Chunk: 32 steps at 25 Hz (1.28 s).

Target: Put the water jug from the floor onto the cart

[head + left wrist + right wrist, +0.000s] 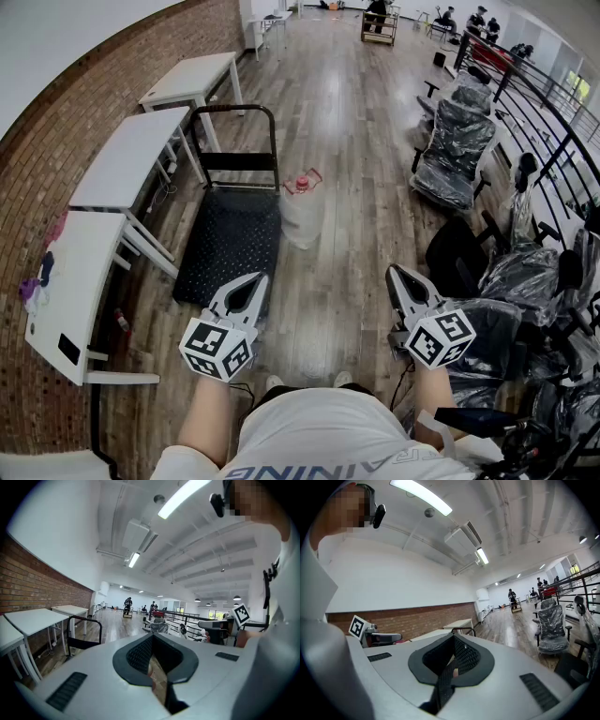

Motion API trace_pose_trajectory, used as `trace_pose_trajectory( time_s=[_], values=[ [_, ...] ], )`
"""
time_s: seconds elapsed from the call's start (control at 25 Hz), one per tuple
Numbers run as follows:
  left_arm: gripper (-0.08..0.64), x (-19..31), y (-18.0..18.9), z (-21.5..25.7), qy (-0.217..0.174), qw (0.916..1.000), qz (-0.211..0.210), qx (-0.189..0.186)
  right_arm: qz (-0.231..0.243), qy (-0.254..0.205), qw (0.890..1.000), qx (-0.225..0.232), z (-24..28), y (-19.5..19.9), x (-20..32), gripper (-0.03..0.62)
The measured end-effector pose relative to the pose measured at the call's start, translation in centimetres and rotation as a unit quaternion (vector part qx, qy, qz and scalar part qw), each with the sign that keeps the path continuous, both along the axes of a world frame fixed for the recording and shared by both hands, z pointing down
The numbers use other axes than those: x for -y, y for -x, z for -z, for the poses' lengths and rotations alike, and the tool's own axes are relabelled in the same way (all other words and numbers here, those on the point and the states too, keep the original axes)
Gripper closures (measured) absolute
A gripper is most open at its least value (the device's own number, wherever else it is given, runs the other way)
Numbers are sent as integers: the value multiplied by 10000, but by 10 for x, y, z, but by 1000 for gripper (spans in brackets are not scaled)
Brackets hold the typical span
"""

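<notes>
Low in the frame, my left gripper [260, 278] and right gripper [393, 272] are both closed on nothing. Above and between them, at centre frame, the jug [302, 214] stands upright on the floor, red cap up, somewhat nearer my left gripper. The cart [225, 246] lies just left of the jug, with its handle farther up the frame.

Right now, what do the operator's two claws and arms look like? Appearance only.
Left claw and right claw match: pale grey shells tapering to a point, with black textured pads lining a teardrop-shaped cut-out. Each carries a cube of black-and-white square markers: left cube, right cube. The person wears a white short-sleeved T-shirt with dark lettering; the forearms are uncovered.
</notes>
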<state>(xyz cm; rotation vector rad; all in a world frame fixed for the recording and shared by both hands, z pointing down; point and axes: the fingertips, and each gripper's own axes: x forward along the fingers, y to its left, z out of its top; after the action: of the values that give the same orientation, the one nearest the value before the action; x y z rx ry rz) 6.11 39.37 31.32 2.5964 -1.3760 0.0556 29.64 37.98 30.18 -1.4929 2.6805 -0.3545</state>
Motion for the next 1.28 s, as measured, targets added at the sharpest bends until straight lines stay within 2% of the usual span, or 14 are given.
trace_pose_trajectory(
  time_s=[0.44, 0.6, 0.72, 0.88, 1.12, 1.28],
  values=[
    [560, -12, -71, -15, 24, 9996, 167, 246, 240, 158, 9996, -45, -27, -68, 6, 591],
    [560, -20, -86, -28, 138, 9987, 213, 446, 353, 339, 9988, 73, -44, -78, 12, 591],
    [560, -18, -88, -28, 184, 9985, 301, 410, 448, 364, 9983, 59, -49, -78, 15, 591],
    [560, -2, -88, -22, 119, 9986, 407, 317, 447, 331, 9984, -22, -50, -83, 22, 591],
    [560, 44, -97, -24, 120, 9992, 316, 196, 263, 356, 9988, -195, -50, -101, 54, 591],
    [560, 77, -97, -27, 132, 9996, 263, 53, 199, 411, 9984, -335, -50, -100, 80, 591]
  ],
)
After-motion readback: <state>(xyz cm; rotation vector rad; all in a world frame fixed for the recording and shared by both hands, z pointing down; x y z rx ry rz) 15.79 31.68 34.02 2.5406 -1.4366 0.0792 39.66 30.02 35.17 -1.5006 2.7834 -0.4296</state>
